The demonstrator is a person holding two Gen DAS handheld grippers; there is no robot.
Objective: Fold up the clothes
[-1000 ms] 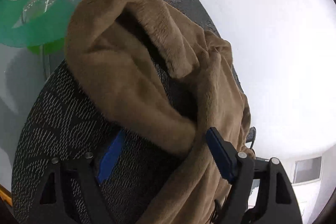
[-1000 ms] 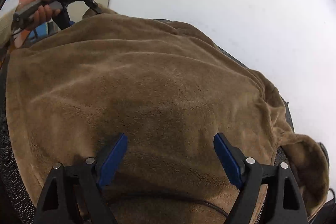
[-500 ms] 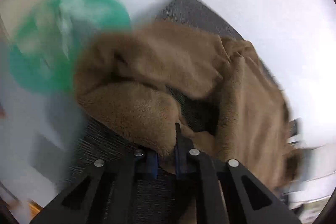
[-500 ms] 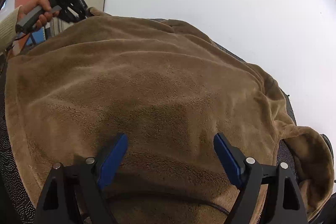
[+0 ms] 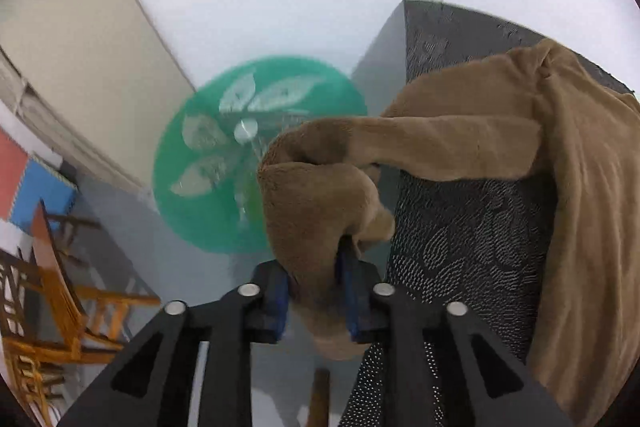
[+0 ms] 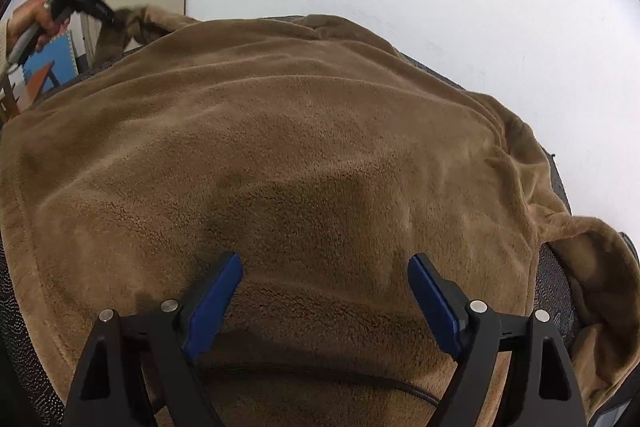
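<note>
The left gripper [image 5: 316,291], whose jaws have just been opening slightly, pinches a sleeve end of the brown fleece garment [image 6: 304,163] off the dark patterned table [image 5: 472,239], apparently to fold it inward. The right gripper [image 6: 324,299] hovers wide open, empty (garment's near edge is cut off).

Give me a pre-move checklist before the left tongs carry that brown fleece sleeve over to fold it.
1. Left tongs pinching the sleeve: ok; the jaws have just been opening, fabric between them.
2. Sleeve lifted off the dark patterned table: ok.
3. Right tongs open above the fleece garment: ok.
4. Garment body lying flat: ok, a few ripples.
5. Far sleeve tucked: not ok, it trails at the edge.
</note>
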